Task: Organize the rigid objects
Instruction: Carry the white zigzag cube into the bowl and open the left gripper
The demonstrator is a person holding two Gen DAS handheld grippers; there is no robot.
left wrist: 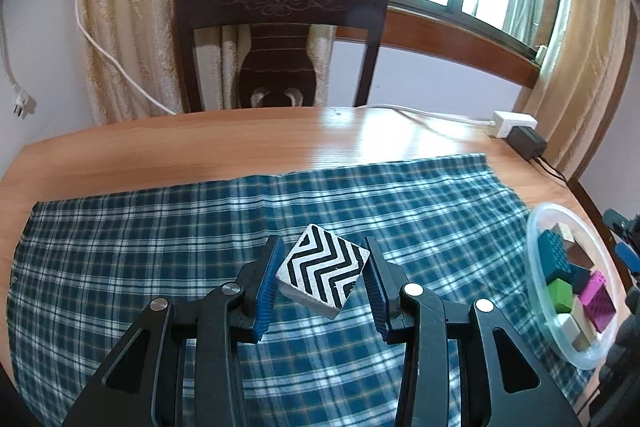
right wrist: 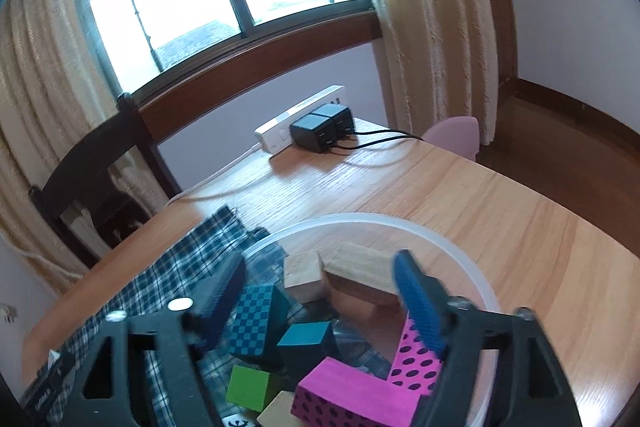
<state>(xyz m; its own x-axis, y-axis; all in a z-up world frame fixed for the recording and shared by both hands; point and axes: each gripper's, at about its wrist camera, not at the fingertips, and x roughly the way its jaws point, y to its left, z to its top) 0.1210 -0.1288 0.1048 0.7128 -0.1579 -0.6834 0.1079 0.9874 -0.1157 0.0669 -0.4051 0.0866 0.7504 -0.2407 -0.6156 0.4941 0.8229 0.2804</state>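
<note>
A white block with a black zigzag pattern [left wrist: 323,270] sits tilted between the blue pads of my left gripper [left wrist: 322,277], above the blue plaid cloth [left wrist: 160,227]. The pads stand close to its corners; contact is unclear. A clear plastic bowl [left wrist: 534,259] at the right holds several blocks: teal, green, magenta, wooden. In the right wrist view my right gripper [right wrist: 320,301] is open and empty just above the bowl [right wrist: 472,267], over a teal checkered block [right wrist: 256,323], a magenta dotted block [right wrist: 348,395], a green block [right wrist: 248,387] and wooden blocks [right wrist: 360,273].
The wooden table [left wrist: 240,143] carries a white power strip [right wrist: 296,119] with black adapters [right wrist: 320,131] and cables at the far right. A dark wooden chair [left wrist: 280,43] stands behind the table, before curtains and a window.
</note>
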